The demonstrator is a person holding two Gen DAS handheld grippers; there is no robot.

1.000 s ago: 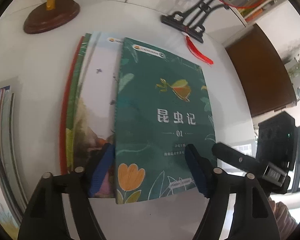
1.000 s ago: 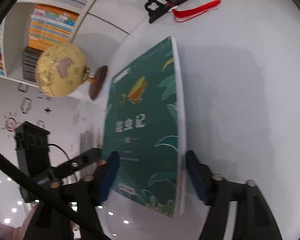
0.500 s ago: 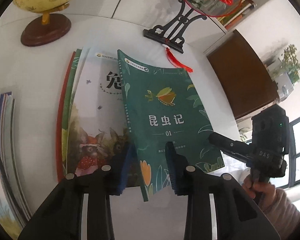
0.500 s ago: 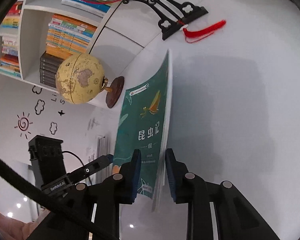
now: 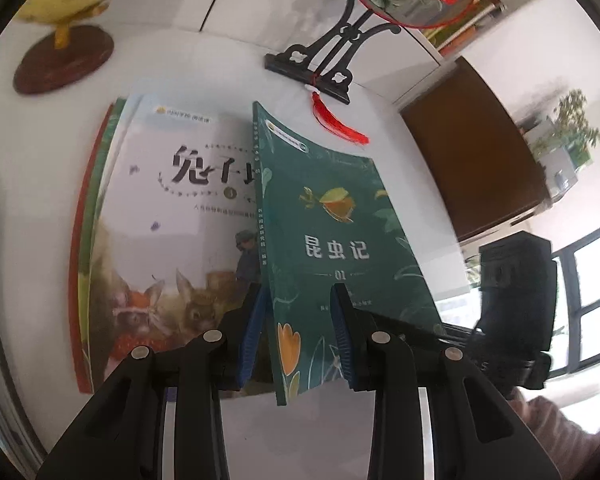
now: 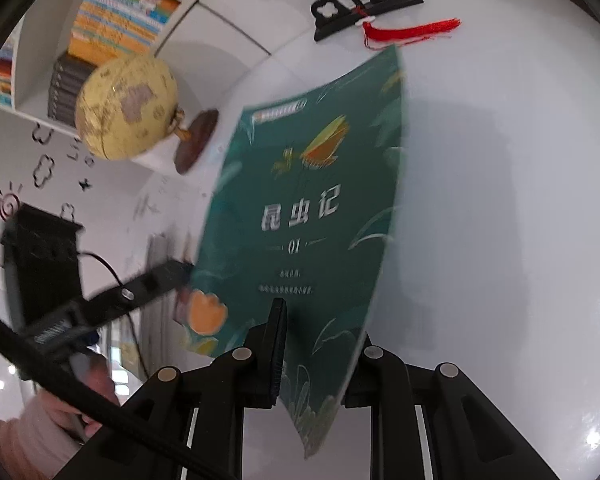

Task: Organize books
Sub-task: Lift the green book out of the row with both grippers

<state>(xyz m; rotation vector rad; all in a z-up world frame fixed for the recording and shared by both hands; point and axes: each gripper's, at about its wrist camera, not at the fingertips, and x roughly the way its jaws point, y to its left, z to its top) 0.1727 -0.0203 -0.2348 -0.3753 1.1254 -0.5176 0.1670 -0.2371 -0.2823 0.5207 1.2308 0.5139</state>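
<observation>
Both hand-held grippers pinch the green book point(image 5: 340, 248) at its near edge, left hand-held gripper point(image 5: 298, 334) by the spine, right hand-held gripper point(image 6: 318, 354) by the open side. It hangs tilted above the tabletop point(image 6: 500, 200), over the rabbit book point(image 5: 172, 216). A thin, light, glossy paperback that bows; gripping near the spine looks steadiest.

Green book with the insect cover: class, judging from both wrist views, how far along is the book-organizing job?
Done: a stack topped by the rabbit book lies flat on the white table. In hand: the green book is lifted and tilted, pinched along its near edge by the left gripper and the right gripper. Left: setting it down; its destination isn't shown.
</observation>
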